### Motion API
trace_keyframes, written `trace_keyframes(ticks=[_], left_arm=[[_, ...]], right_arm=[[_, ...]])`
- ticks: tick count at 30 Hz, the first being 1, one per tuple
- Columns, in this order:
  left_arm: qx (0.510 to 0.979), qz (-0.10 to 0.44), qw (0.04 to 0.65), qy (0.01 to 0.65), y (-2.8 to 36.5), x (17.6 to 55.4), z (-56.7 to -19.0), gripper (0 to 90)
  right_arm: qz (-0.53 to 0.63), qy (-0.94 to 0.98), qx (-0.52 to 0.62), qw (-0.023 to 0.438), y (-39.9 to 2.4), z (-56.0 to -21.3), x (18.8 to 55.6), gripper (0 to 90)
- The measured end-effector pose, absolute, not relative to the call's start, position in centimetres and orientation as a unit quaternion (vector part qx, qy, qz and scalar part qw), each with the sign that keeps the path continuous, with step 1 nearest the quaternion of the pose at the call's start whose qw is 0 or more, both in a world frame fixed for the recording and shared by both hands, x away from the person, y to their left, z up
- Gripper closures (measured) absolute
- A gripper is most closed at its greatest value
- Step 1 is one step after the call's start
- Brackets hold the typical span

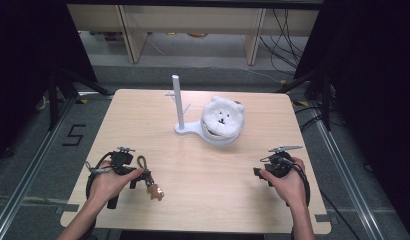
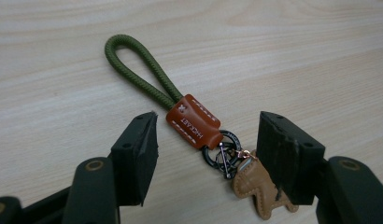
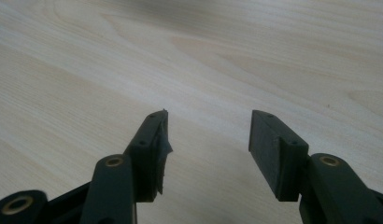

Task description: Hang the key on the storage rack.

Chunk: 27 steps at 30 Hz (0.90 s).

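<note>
On the tabletop's [image 1: 193, 165] near left corner, my left tool [image 2: 206, 140] sits over the keychain [image 2: 194, 130], nothing grabbed yet.

Jaws on that tool are apart with the leather tab and rings lying flat between them, pads not pressing on anything; the right-hand jaw looks like it's right up against the little tan charm [image 2: 255, 186], though I can't tell if it really touches. The green loop points away from me. So I'd say the pickup hasn't happened, and my guess is the keychain is meant for the white peg stand [image 1: 179, 107] mid-table, next to the plush bear [image 1: 222, 120], so basically everything's left. My left hand [image 1: 110, 182] is low and angled in toward the keychain. My right tool [image 3: 208, 135] is parked near the right edge, jaws apart, bare wood under it.
</note>
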State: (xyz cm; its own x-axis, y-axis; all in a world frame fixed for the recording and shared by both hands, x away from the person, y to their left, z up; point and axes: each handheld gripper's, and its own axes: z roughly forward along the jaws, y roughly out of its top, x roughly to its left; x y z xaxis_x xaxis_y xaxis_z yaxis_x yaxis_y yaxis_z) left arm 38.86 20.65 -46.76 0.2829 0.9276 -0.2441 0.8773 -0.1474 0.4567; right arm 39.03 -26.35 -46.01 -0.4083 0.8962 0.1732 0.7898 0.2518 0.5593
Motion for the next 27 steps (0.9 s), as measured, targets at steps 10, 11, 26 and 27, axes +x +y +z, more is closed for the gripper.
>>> trace_keyframes(ticks=[10,11,26,27], left_arm=[[0.767,0.037,0.199,0.608,20.0,41.1,-47.4,37.5],[0.765,0.038,0.198,0.612,19.9,41.2,-47.6,37.4],[0.765,0.04,0.171,0.62,19.3,41.6,-48.4,38.4],[0.769,0.035,0.167,0.616,19.3,41.6,-48.5,38.8]], right_arm=[[0.288,0.798,0.522,0.089,-25.9,-46.6,39.1,47.3],[0.286,0.798,0.523,0.088,-25.9,-46.6,39.1,47.2],[0.285,0.786,0.539,0.098,-25.6,-46.7,38.8,45.6],[0.28,0.789,0.54,0.087,-25.6,-46.7,38.9,45.5]])
